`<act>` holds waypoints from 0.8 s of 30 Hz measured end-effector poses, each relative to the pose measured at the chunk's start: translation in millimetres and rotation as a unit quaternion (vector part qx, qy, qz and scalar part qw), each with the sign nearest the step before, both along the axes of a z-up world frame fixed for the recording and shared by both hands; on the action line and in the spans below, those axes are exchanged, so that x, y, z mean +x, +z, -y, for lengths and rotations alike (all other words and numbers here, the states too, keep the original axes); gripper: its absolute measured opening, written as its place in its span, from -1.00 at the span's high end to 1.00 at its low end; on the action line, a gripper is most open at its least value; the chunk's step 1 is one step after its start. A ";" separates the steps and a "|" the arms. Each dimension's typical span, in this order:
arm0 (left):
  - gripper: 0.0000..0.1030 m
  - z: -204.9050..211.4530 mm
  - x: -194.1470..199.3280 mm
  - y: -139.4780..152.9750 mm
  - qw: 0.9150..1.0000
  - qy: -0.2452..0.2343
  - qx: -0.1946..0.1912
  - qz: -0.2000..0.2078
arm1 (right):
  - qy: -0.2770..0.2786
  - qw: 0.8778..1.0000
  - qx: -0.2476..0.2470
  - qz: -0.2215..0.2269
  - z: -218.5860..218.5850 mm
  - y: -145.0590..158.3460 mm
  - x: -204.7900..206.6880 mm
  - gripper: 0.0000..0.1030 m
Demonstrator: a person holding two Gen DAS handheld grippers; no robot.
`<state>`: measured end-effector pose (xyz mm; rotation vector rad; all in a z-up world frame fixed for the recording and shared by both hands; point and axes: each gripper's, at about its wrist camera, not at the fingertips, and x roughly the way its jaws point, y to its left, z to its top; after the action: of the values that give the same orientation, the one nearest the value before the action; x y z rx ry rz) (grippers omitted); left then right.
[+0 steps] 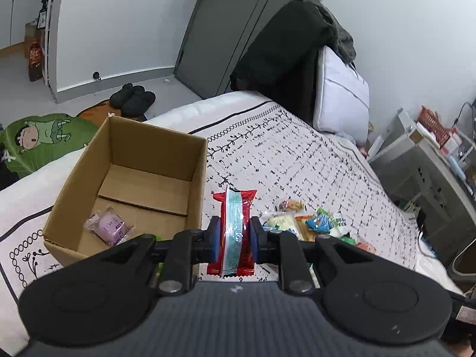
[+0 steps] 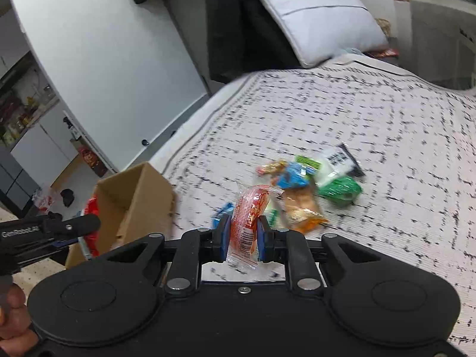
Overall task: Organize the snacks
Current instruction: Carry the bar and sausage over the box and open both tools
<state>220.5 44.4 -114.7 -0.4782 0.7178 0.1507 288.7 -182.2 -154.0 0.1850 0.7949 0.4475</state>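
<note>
Left wrist view, from the left: an open cardboard box (image 1: 131, 178) sits on the patterned bedspread (image 1: 312, 163), and a purple snack (image 1: 109, 226) in clear wrap lies on the box floor near its front left corner. Just right of the box, the left gripper (image 1: 233, 235) is clamped on a red packet (image 1: 233, 232) with a pale blue stripe, held upright between the blue pads (image 1: 214, 238), its top and bottom sticking out beyond them. Right of the gripper, a pile of snacks (image 1: 306, 223) lies on the bedspread, near the fingers but not touching them. Farther back a white pillow (image 1: 342, 95) leans at the head of the bed beside dark clothing (image 1: 282, 50), and a grey cabinet (image 1: 431, 172) stands off the bed's right edge.

Right wrist view, which is motion-blurred: at the far left the left gripper (image 2: 70, 242) shows side on, holding the red packet (image 2: 90, 226) in front of the box (image 2: 134, 202). In the middle, the right gripper (image 2: 244, 238) is closed on an orange-red packet (image 2: 247, 223) with a barcode near its lower end, held tilted above the bedspread (image 2: 357, 113). Beyond and to the right the snack pile (image 2: 306, 187) lies spread out: blue, orange, green and white wrappers close together. The pillow (image 2: 321, 20) rests at the top.
</note>
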 end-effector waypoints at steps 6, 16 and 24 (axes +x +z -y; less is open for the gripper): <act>0.63 -14.7 -5.5 3.5 1.000 0.021 -0.006 0.010 | 0.015 1.000 0.003 0.007 -26.9 10.2 -2.1 0.65; 0.63 -40.0 -12.3 1.9 0.998 0.059 -0.026 0.010 | 0.041 0.999 0.002 0.010 -68.8 15.9 -6.0 0.65; 0.63 -70.2 -14.7 0.5 0.994 0.093 -0.049 0.015 | 0.063 0.998 0.002 0.011 -104.7 18.5 -7.8 0.64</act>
<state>205.9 114.6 -114.2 -0.6409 0.6526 0.2837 280.9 -77.5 -135.5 0.1333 0.7870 0.5699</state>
